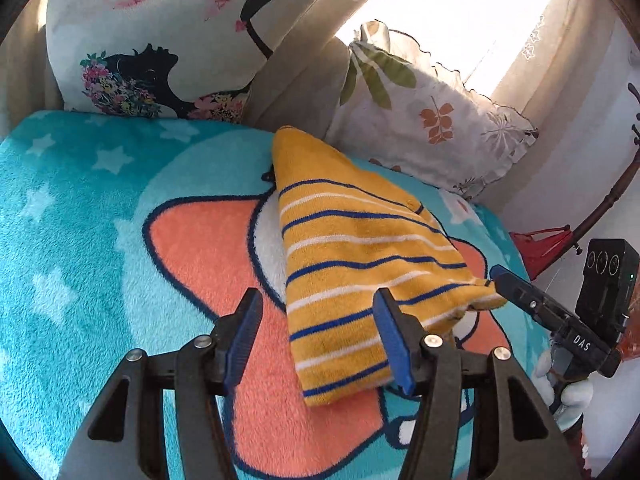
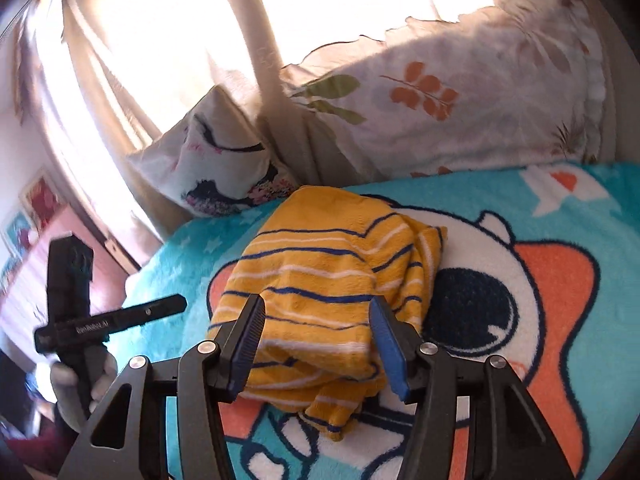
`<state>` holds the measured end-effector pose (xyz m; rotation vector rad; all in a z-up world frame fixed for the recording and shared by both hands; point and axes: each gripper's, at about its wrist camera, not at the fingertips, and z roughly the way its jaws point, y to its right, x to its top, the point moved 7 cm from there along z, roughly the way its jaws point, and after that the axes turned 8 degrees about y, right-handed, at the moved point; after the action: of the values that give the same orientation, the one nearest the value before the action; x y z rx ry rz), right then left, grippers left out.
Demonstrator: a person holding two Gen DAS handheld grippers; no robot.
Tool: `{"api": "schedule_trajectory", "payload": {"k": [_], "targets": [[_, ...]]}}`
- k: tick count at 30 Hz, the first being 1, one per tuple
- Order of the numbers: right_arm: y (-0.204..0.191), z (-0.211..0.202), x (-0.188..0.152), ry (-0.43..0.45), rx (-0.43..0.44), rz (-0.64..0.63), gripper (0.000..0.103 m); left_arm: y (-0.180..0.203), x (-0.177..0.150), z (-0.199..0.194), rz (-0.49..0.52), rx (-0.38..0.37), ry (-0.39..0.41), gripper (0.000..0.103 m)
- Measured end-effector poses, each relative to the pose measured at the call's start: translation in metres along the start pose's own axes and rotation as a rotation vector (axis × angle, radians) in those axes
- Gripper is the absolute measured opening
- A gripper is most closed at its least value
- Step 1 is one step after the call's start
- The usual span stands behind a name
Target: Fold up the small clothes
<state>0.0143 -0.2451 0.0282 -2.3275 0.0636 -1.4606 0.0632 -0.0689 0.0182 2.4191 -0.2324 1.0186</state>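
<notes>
The yellow striped garment [image 1: 352, 248] lies folded on the teal cartoon blanket [image 1: 80, 216], roughly in the middle of the bed. In my left view its long axis runs from the near edge away toward the pillows, tapering to a plain yellow tip at the far end; the blue and white stripes cross that axis. In my right view the same garment [image 2: 320, 280] sits in a lumpier heap, with a loose flap hanging toward me at the near edge.

To the left of the garment the blanket is open plush. On the far side the silhouette pillow [image 1: 160, 40] and the leaf-print pillow [image 1: 432, 120] stand against the curtain [image 2: 132, 80], close behind the yellow tip.

My left gripper [image 1: 320, 332] is spread wide: its right finger rests against the garment's near right portion, its left finger stands apart over the orange star. My right gripper [image 2: 316, 340] is also spread wide, straddling the near edge of the heap without pinching it. In the left view my right gripper's tip [image 1: 508, 280] sits just beside the garment's right corner.
</notes>
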Motion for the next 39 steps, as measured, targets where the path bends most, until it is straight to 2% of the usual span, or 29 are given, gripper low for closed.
{"api": "schedule_trajectory", "payload": {"k": [6, 8, 11, 15, 16, 17, 18, 19, 22, 24, 26, 30, 33, 34, 36, 39], "targets": [[-0.055, 0.020, -0.029, -0.087, -0.097, -0.430, 0.062, -0.010, -0.018, -0.032, 0.019, 0.014, 0.022, 0.056], [-0.070, 0.016, -0.033, -0.090, -0.090, -0.512, 0.062, -0.017, -0.023, -0.041, 0.001, 0.005, 0.027, 0.057], [-0.092, 0.019, -0.049, -0.139, -0.065, -0.635, 0.062, -0.029, -0.028, -0.050, -0.025, 0.003, 0.039, 0.057], [-0.114, 0.048, -0.081, -0.211, -0.064, -0.771, 0.062, -0.048, -0.034, -0.059, -0.076, 0.014, 0.055, 0.057], [-0.117, 0.057, -0.086, -0.213, -0.071, -0.790, 0.057, -0.054, -0.034, -0.061, -0.091, 0.016, 0.060, 0.057], [-0.118, 0.065, -0.089, -0.222, -0.065, -0.785, 0.026, -0.059, -0.034, -0.065, -0.105, 0.021, 0.067, 0.057], [-0.117, 0.074, -0.092, -0.258, -0.058, -0.746, 0.012, -0.065, -0.034, -0.069, -0.118, 0.027, 0.075, 0.057], [-0.114, 0.083, -0.090, -0.287, -0.061, -0.683, 0.009, -0.070, -0.033, -0.073, -0.129, 0.032, 0.085, 0.057], [-0.117, 0.092, -0.068, -0.255, -0.015, -0.510, 0.007, -0.085, -0.029, -0.087, -0.161, 0.047, 0.120, 0.057], [-0.125, 0.095, -0.054, -0.227, 0.050, -0.384, 0.007, -0.093, -0.025, -0.095, -0.182, 0.051, 0.143, 0.057], [-0.134, 0.102, -0.054, -0.234, 0.115, -0.291, 0.007, -0.097, -0.023, -0.098, -0.197, 0.050, 0.152, 0.057], [-0.135, 0.119, -0.088, -0.325, 0.134, -0.244, 0.009, -0.093, -0.023, -0.099, -0.185, 0.044, 0.142, 0.057], [-0.126, 0.095, -0.082, -0.321, 0.154, -0.199, 0.010, -0.082, -0.019, -0.096, -0.150, 0.037, 0.132, 0.058], [-0.123, 0.082, -0.073, -0.305, 0.178, -0.161, 0.010, -0.077, -0.016, -0.094, -0.138, 0.029, 0.130, 0.058], [-0.112, 0.052, -0.042, -0.205, 0.205, -0.102, 0.010, -0.063, -0.008, -0.084, -0.112, 0.008, 0.124, 0.059], [-0.084, 0.029, -0.003, -0.093, 0.122, -0.070, 0.010, -0.032, 0.004, -0.057, -0.061, -0.021, 0.102, 0.061]]}}
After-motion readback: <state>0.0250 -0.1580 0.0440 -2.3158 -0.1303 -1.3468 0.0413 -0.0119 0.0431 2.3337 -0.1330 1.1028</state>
